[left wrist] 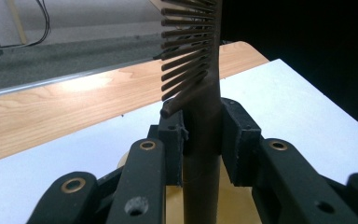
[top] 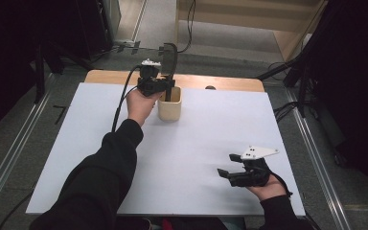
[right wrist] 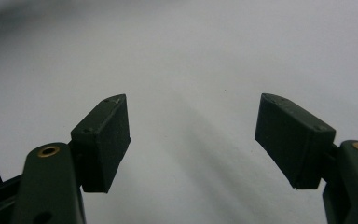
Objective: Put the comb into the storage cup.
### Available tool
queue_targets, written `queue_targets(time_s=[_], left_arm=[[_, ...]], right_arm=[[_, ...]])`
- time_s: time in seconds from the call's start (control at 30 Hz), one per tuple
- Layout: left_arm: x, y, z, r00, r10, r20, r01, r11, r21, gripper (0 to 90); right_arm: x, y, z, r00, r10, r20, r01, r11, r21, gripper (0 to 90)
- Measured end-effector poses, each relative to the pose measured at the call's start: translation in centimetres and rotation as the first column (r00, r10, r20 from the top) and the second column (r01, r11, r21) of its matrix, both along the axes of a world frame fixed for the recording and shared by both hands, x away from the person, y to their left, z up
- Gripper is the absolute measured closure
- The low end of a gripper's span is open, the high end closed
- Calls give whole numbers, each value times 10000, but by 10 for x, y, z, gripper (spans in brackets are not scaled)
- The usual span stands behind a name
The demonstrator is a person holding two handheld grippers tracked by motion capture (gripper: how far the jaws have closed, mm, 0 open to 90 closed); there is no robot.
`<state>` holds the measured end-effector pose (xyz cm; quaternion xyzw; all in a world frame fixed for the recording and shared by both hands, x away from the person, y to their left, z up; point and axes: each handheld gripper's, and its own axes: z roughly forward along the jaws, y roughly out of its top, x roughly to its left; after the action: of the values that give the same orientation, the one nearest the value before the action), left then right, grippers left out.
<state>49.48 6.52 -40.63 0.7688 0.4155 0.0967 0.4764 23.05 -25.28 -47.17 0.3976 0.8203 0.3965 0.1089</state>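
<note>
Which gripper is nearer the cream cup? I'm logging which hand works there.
Left. The left gripper is right over the cream cup, clamping a dark comb; the right gripper rests far off, open.

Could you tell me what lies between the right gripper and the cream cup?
Nothing: in the high view, only bare white tabletop separates the right gripper from the cream cup.

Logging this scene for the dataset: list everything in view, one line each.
comb: one, dark brown, upright, handle in the cup, clamped by the left gripper
cup: one, cream, far middle of the white table top
table top: one, white sheet over a wooden board
wooden board: one, light wood, showing along the far edge
left gripper: one, black, shut on the comb above the cup
right gripper: one, black, open, low over the near right of the table top
</note>
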Motion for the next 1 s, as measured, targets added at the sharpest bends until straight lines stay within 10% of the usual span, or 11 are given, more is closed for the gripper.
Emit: queue_targets(time_s=[1.0], left_arm=[[-7, 0, -9, 9997, -202, 119, 200, 9996, 200, 691]], right_arm=[[0, 2, 0, 10000, 29, 24, -29, 9999, -115, 245]])
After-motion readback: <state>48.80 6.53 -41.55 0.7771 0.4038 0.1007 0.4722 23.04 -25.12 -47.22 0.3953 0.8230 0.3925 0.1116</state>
